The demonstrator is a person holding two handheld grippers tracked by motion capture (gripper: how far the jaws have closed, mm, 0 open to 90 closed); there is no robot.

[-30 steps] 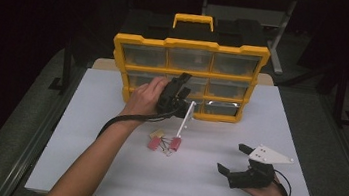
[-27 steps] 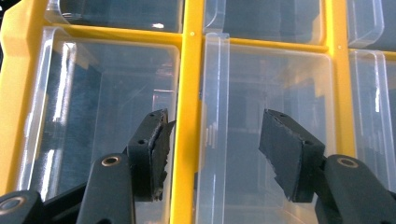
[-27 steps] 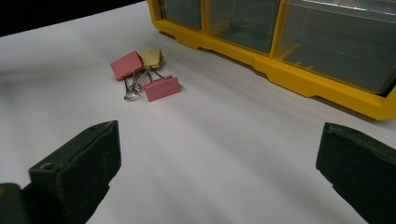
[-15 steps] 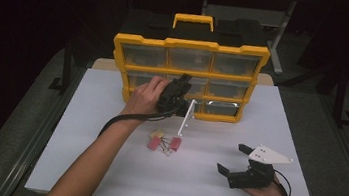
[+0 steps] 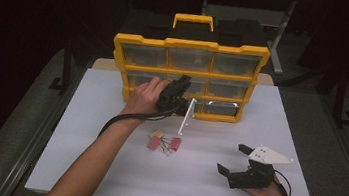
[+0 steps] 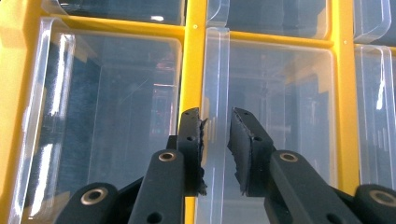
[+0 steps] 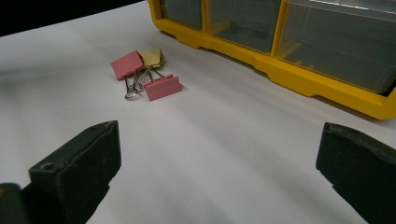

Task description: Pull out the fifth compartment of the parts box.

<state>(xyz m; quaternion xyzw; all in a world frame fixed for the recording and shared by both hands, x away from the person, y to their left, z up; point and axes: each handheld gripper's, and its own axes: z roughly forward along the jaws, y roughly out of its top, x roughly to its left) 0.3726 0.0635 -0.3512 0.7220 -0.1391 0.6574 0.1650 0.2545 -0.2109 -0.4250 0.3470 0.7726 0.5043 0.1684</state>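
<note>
One white table (image 5: 104, 165) spans the middle and lower part of the high view, with dark floor around it. At the upper centre of that view stands a yellow organizer (image 5: 188, 74) with a black back and a yellow carry handle (image 5: 194, 21) on top; its face is a grid of clear plastic drawers in three columns. The left hand (image 5: 143, 95) reaches in from the lower left and holds the left gripper (image 5: 183, 82) against the front of the organizer, at the middle row near the centre of the frame. In the left gripper view its two black jaws stand a little apart on either side of the raised clear handle (image 6: 215, 84) of a drawer (image 6: 275, 116), the left jaw over the yellow divider (image 6: 192, 70) just beside it; the pads are close to the handle, but whether they pinch it I cannot tell. A white strip (image 5: 186, 115) slants down from the left gripper toward the table in the high view. The right gripper (image 5: 236, 161) rests at the lower right of the high view, held in the right hand (image 5: 267, 190), with its grey three-cornered plate (image 5: 269, 155) on top and its jaws spread wide, holding nothing. In the right gripper view those jaws rise at the bottom corners, far apart over bare table. Three binder clips (image 5: 164, 141) lie touching in a small cluster on the table below the organizer, left of centre: two pink and one yellowish, wire handles crossed. In the right gripper view the same binder clips (image 7: 145, 74) sit at the upper left, well apart from the jaws.
</note>
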